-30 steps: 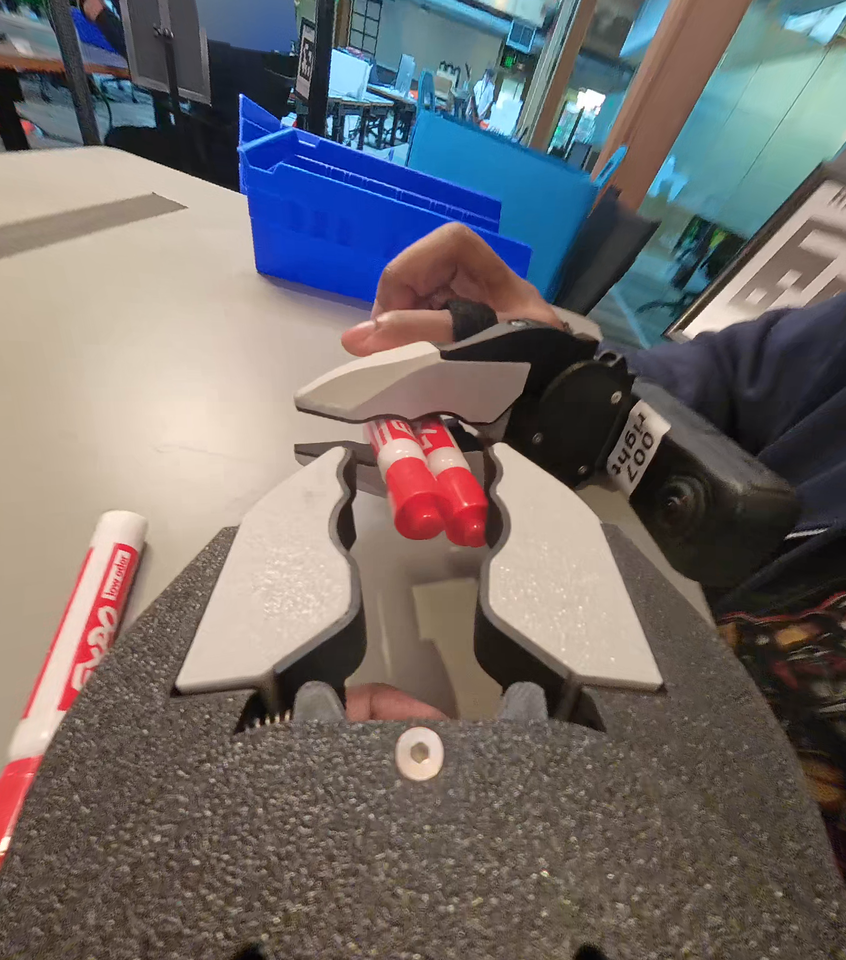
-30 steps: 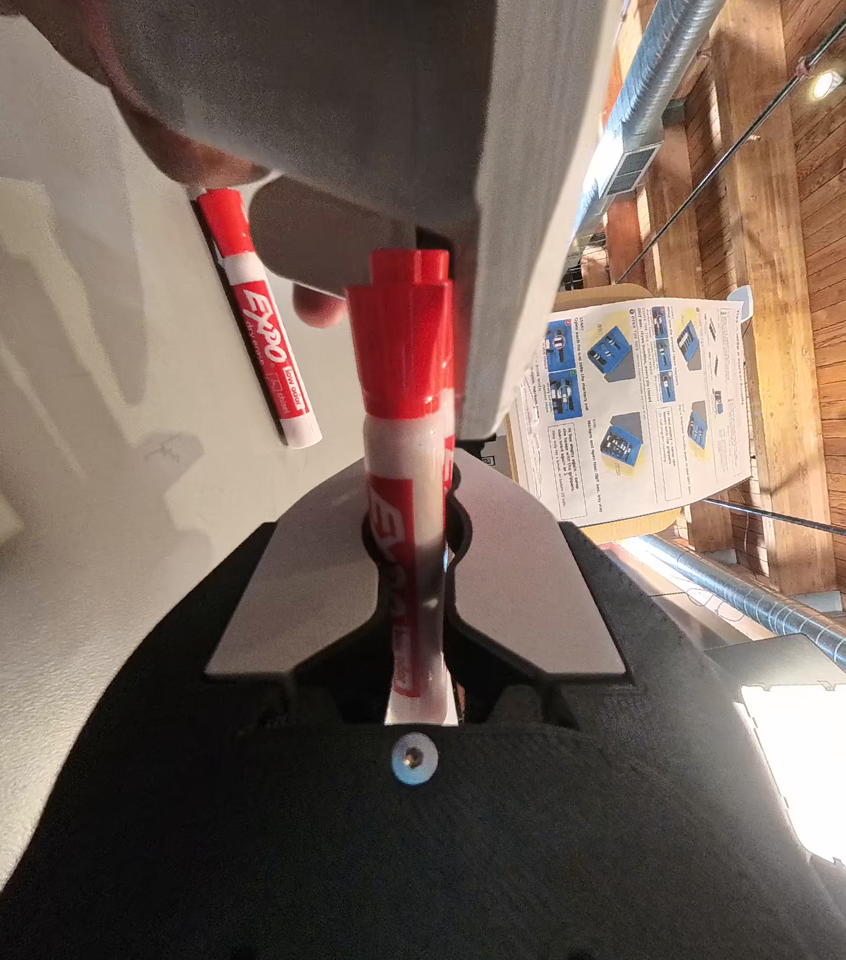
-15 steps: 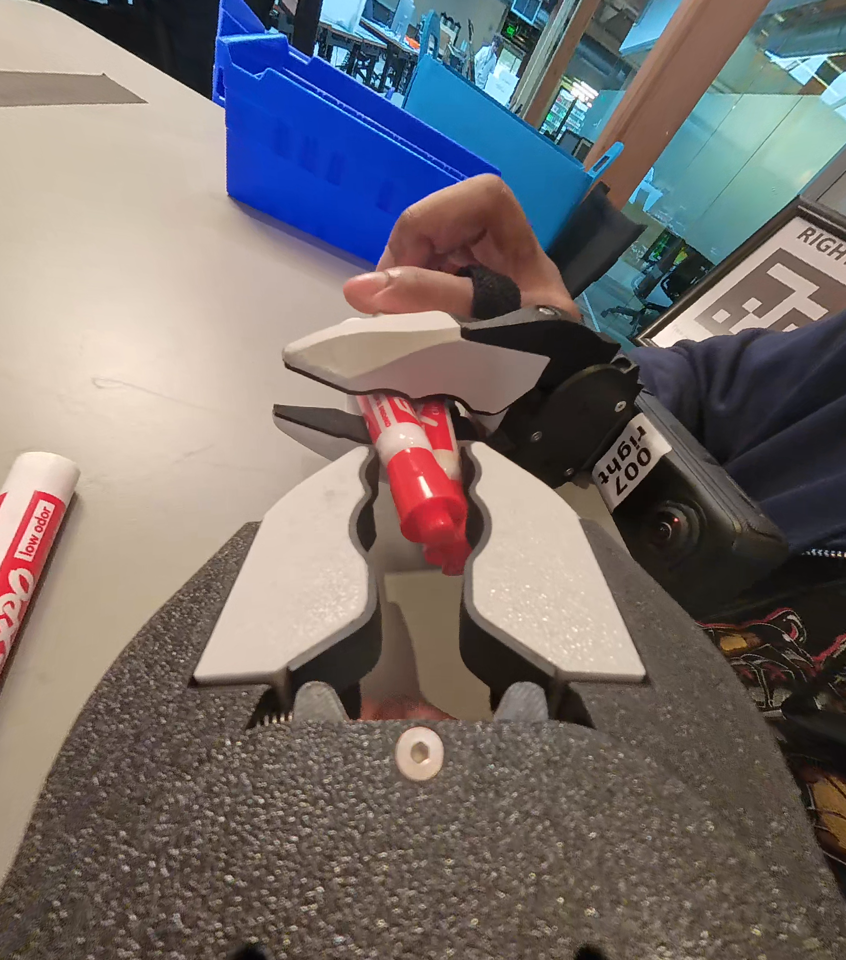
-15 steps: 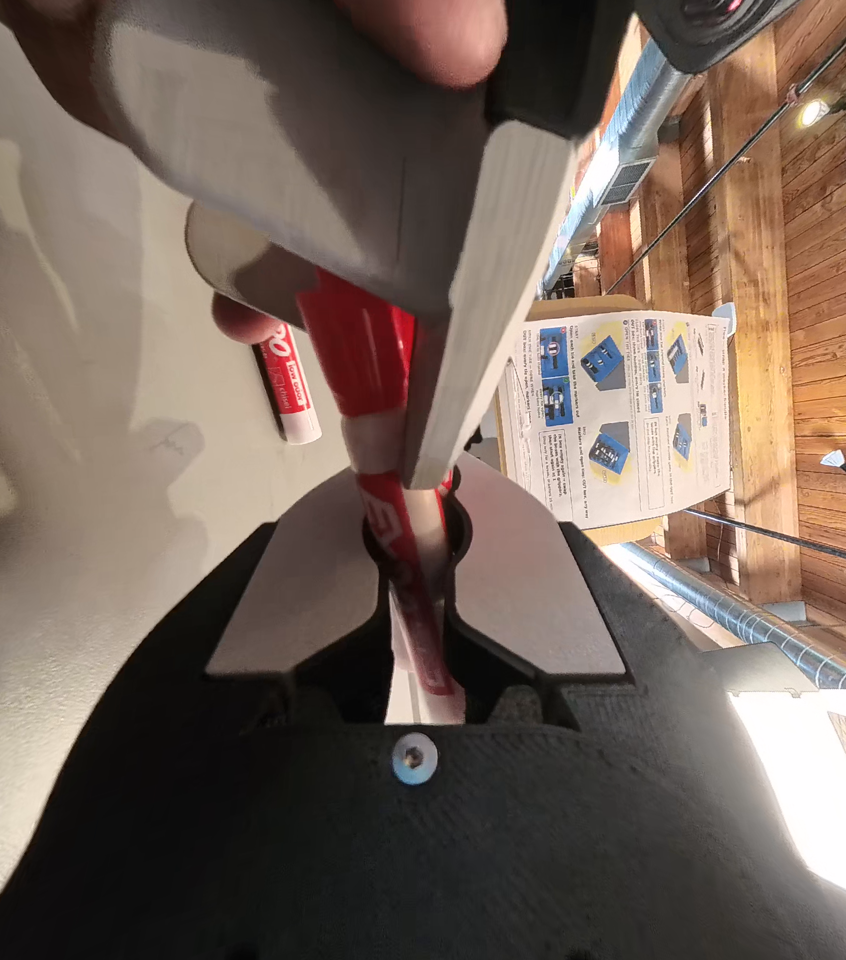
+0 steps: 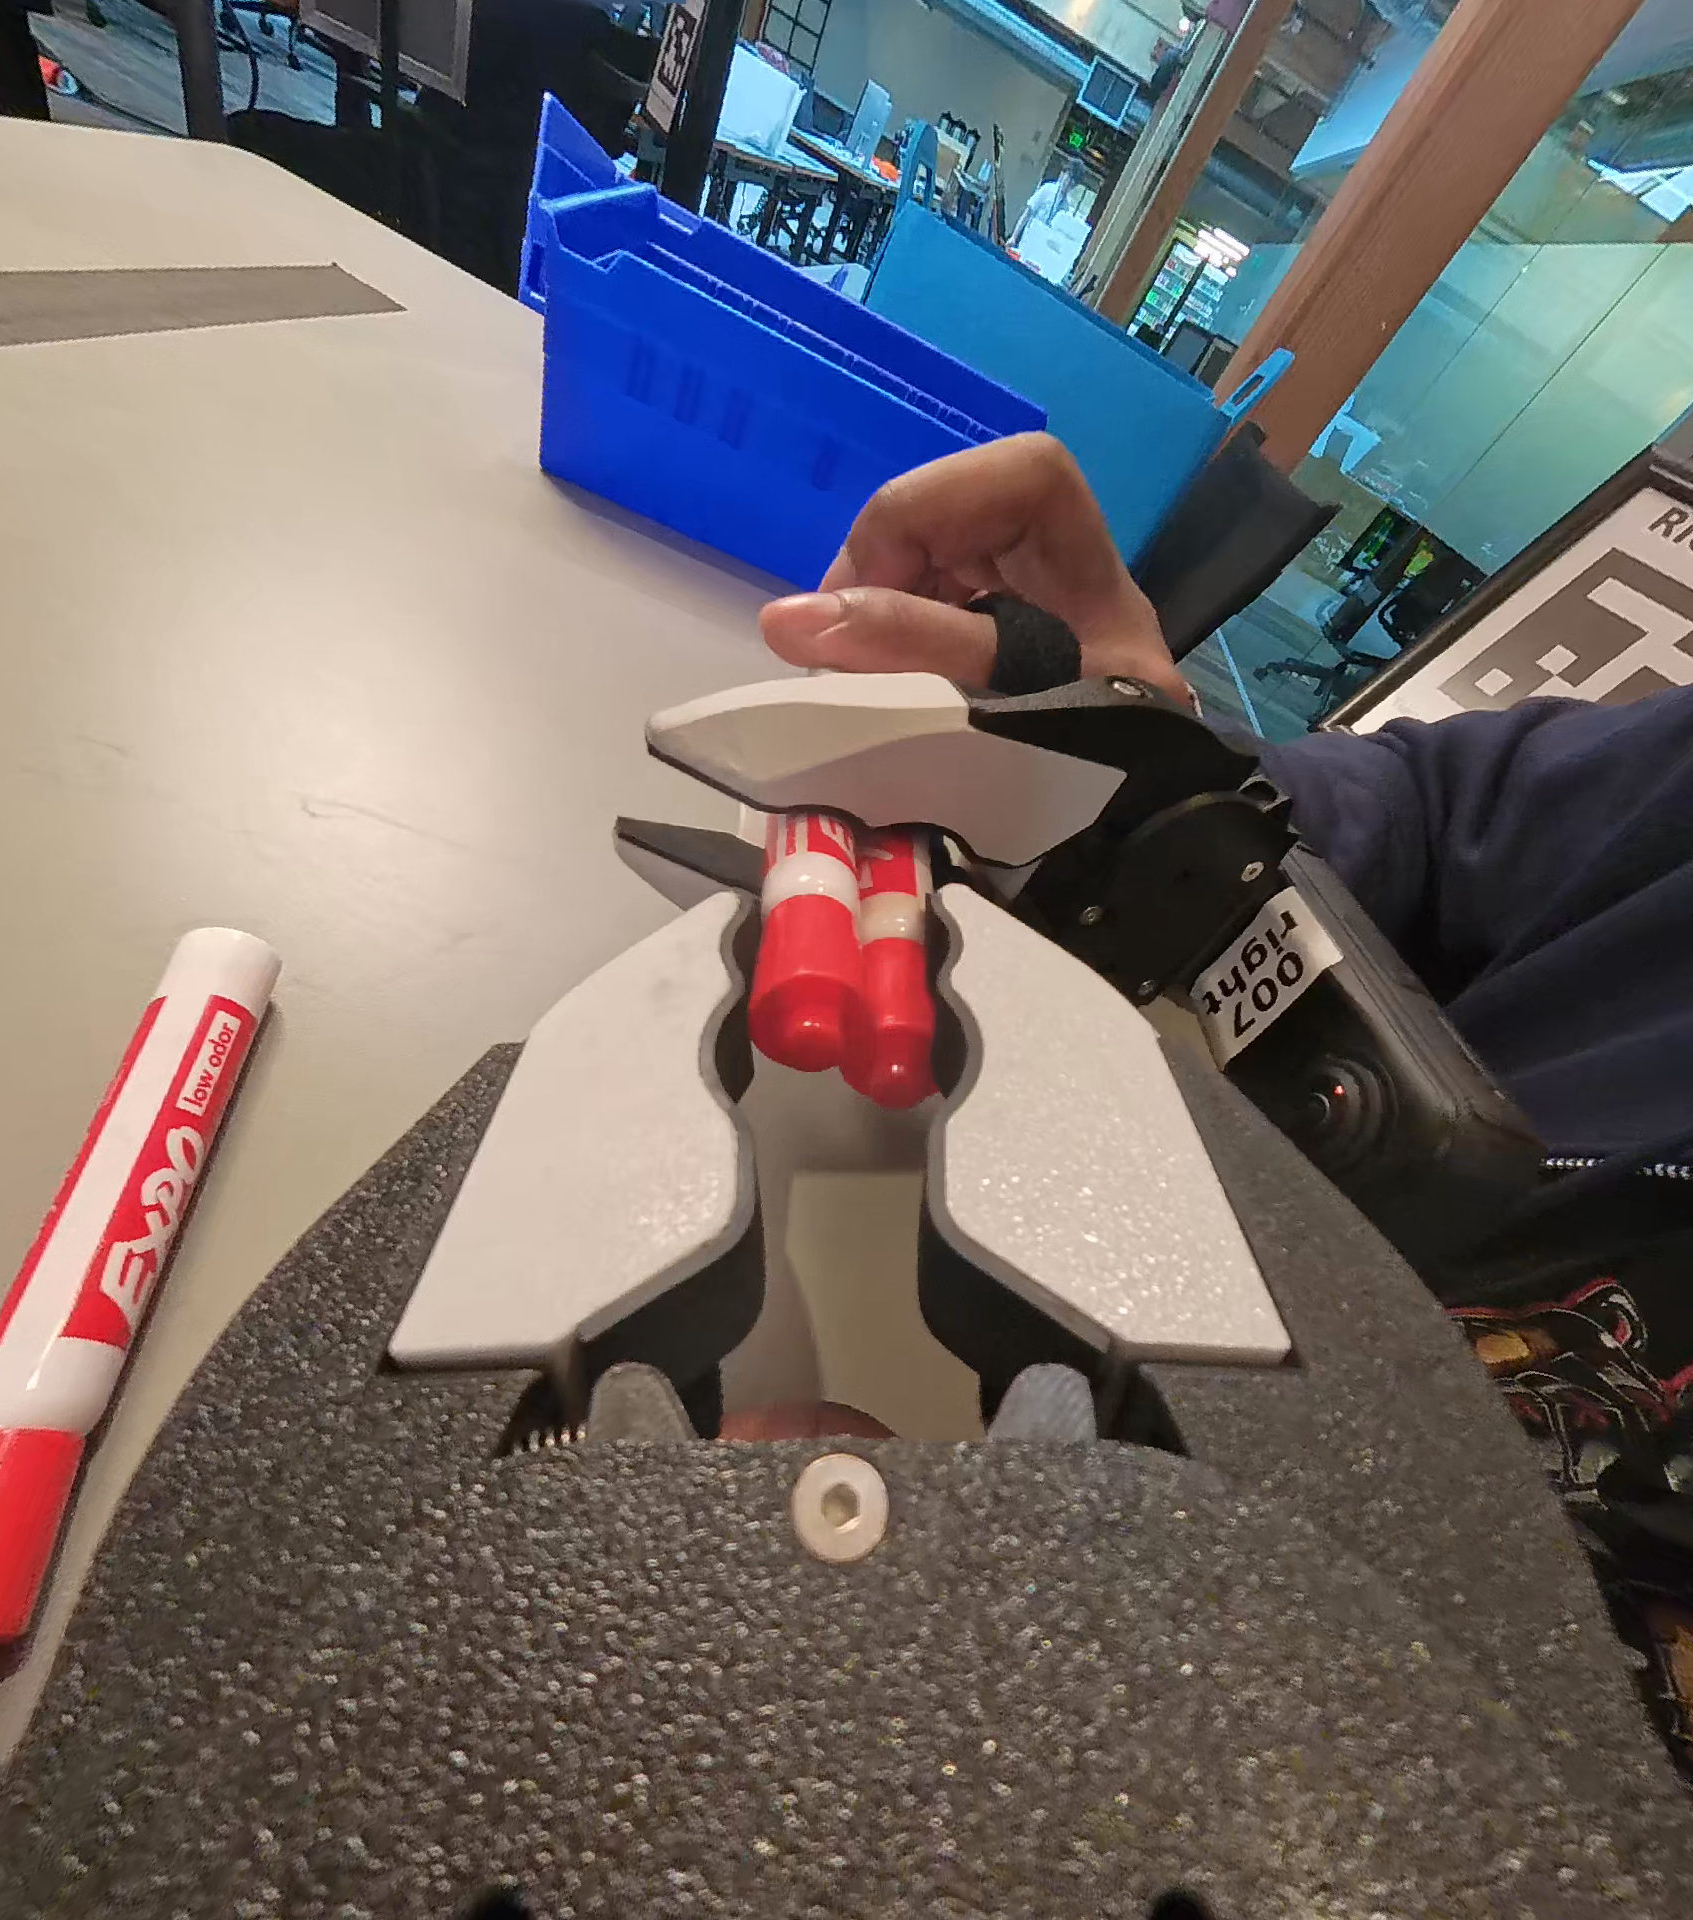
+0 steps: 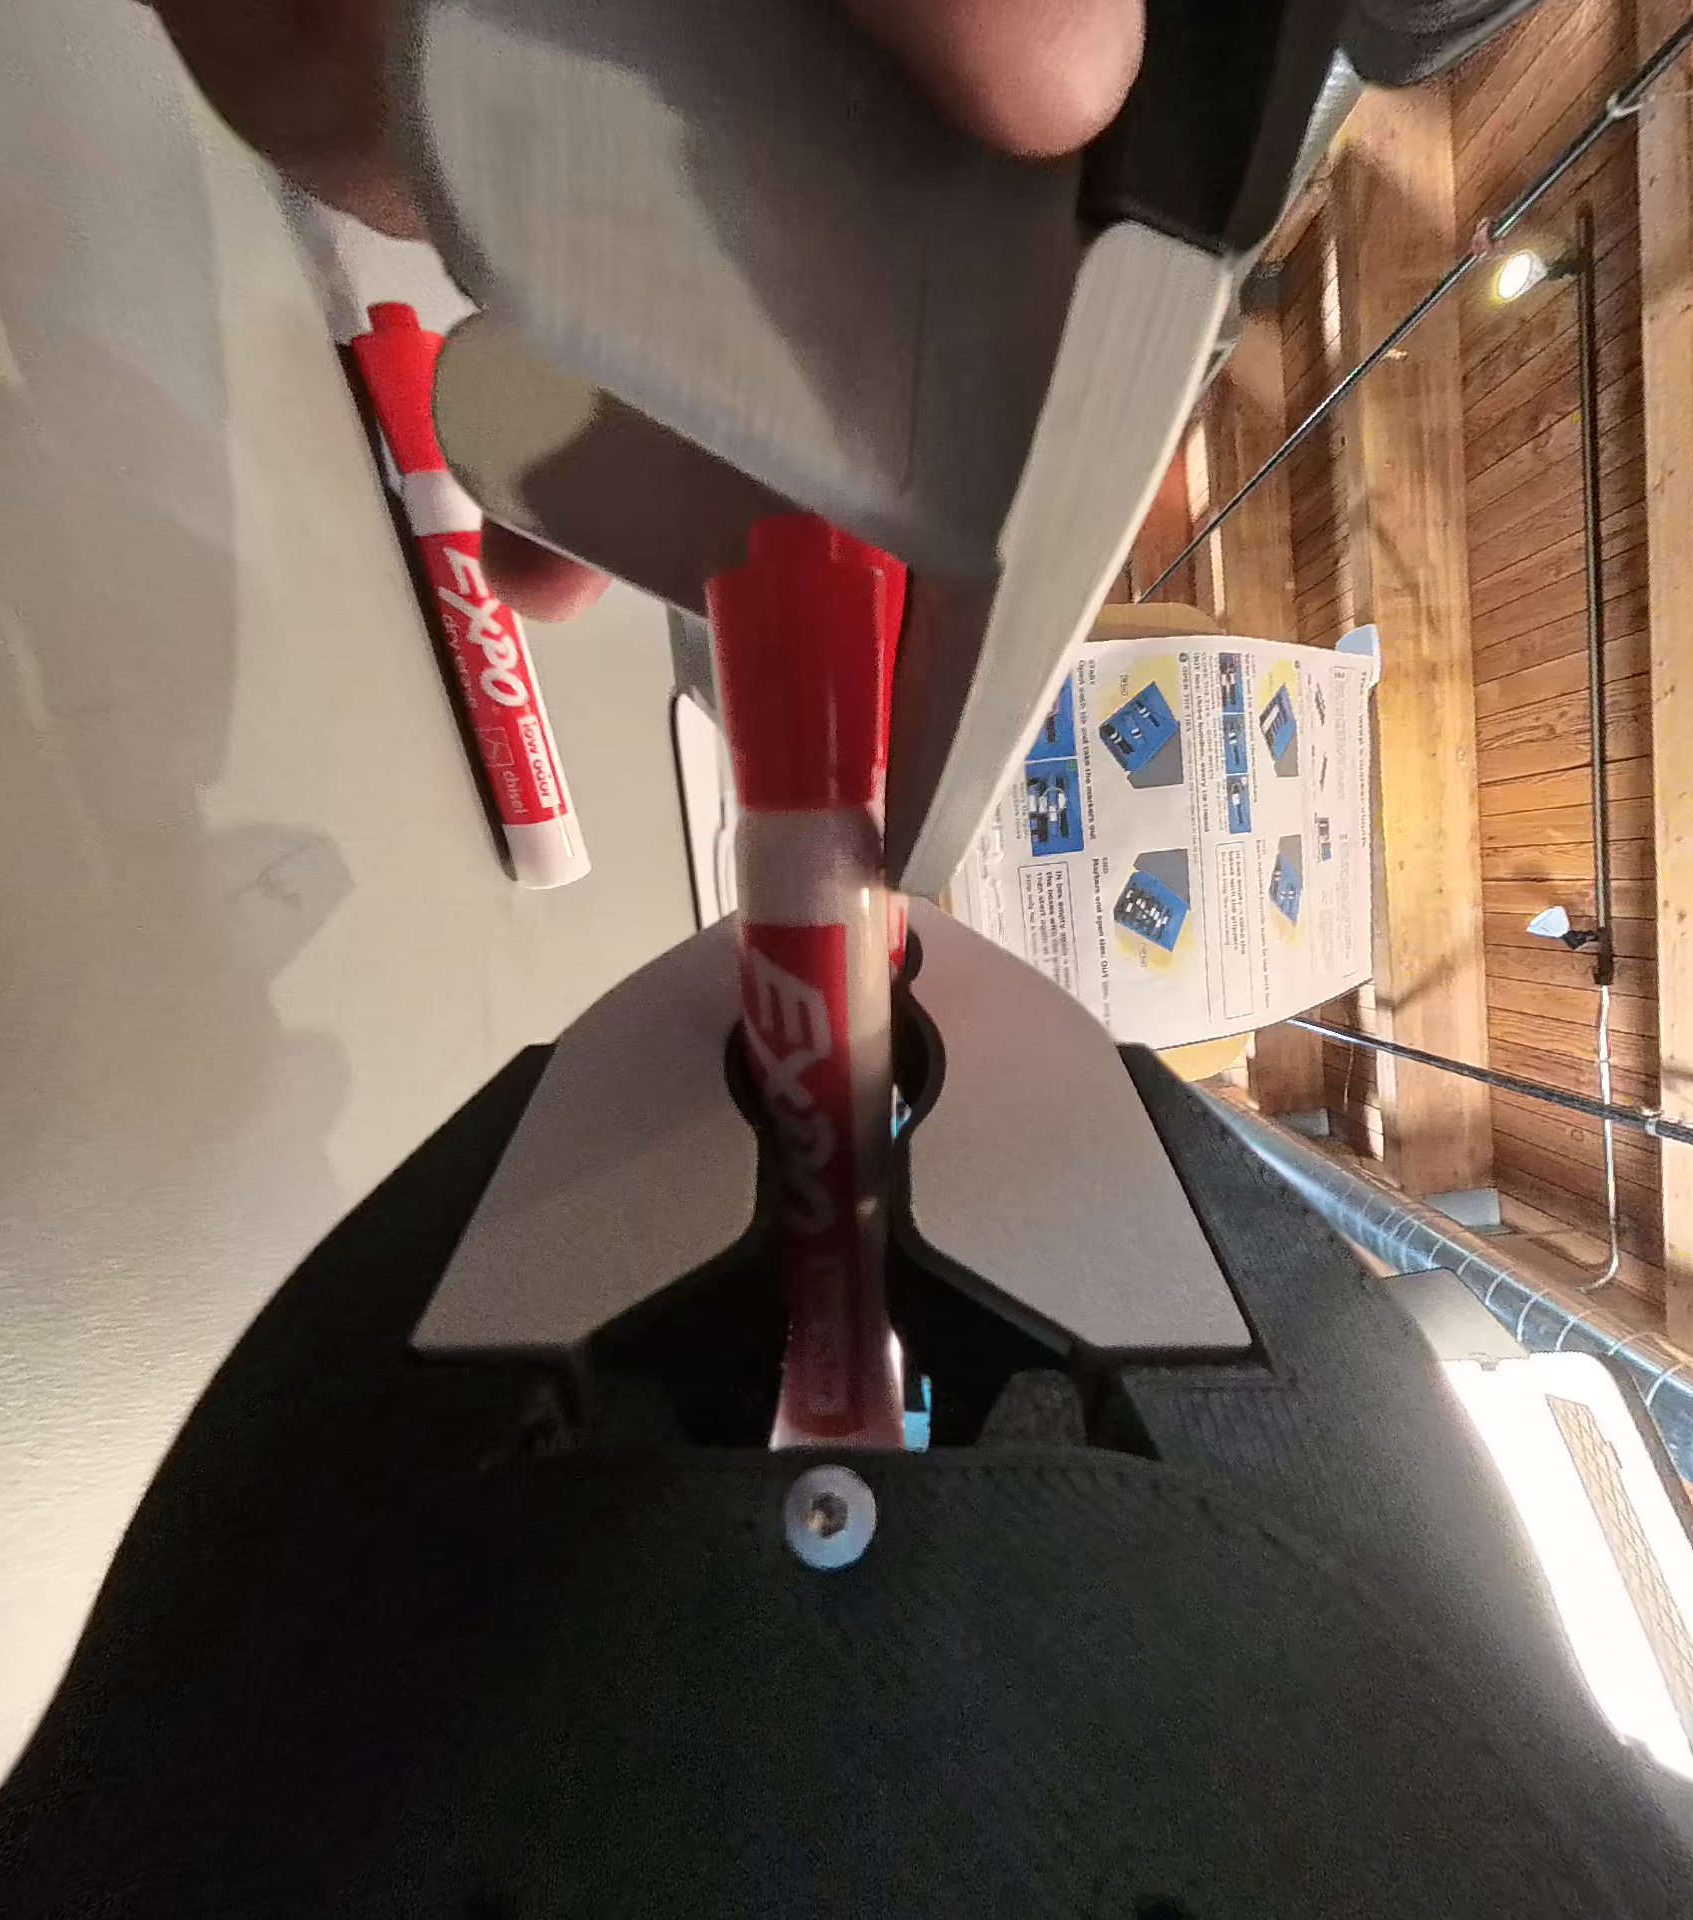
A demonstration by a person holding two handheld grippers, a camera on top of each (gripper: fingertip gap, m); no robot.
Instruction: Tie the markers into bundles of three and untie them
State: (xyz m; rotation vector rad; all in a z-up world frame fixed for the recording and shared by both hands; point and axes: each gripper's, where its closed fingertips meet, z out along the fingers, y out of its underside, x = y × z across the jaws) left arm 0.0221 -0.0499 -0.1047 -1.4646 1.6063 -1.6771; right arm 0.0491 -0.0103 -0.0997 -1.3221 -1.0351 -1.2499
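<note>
Light: bright, even in left wrist view; glare seen at 4 o'clock in right wrist view.
Shadows: soft, cast on table [image 6: 94, 727].
Blur: nearest gripper finger [image 6: 717, 260] smeared.
Edges: bent by wide-angle lens.

Two markers between both grippers, a third loose on the table

The left gripper [image 5: 842, 997] closes on the cap ends of two markers [image 5: 837, 987] side by side; the right gripper [image 5: 769, 810], coming from the right, clamps their barrels just beyond. A third marker [image 5: 83, 1278] lies on the table [image 5: 198, 644] to the left. A bin [image 5: 748, 436] stands behind.
</note>
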